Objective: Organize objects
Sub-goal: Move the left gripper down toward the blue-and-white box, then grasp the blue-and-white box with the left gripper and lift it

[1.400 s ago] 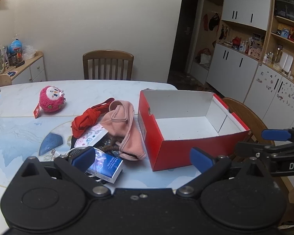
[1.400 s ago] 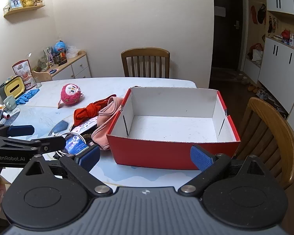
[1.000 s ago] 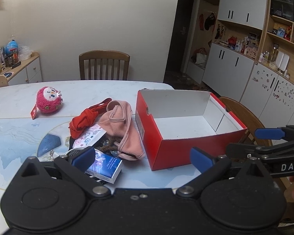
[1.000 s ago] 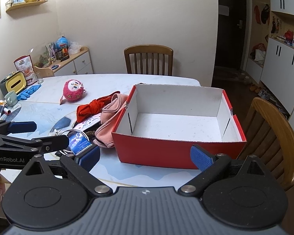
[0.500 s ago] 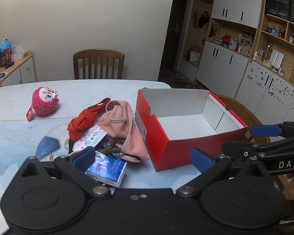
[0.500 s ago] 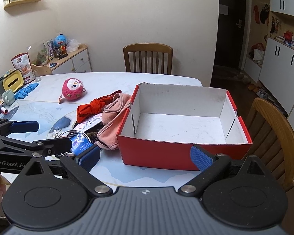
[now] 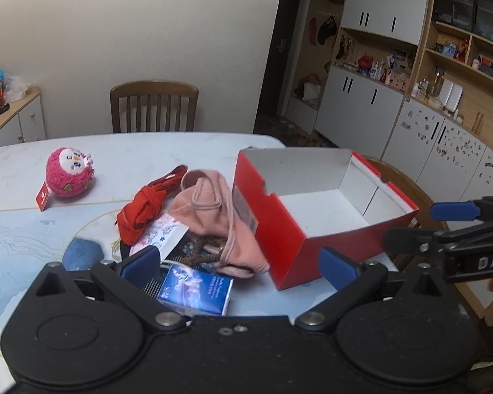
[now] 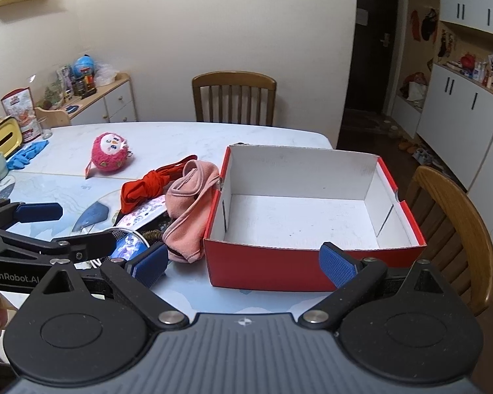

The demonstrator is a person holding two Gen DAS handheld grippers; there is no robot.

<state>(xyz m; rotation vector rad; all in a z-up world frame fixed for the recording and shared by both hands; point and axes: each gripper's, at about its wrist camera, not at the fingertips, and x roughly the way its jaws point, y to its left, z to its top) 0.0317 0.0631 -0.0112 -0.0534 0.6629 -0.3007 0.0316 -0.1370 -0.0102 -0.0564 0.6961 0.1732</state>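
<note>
Red box point(image 8: 312, 262) sits open-topped at table edge point(image 8: 246, 302), pink cloth point(image 8: 194, 210) touching.

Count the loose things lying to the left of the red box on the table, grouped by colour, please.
Pink: 2, plush toy and cloth bag
Red: 1, knotted cloth
Blue: 1, small box
White: 1, sticker sheet
Total: 5; anything under the pile is hidden.

Box point(image 8: 312, 266) interior clear; clutter point(image 8: 187, 210) leftward.
</note>
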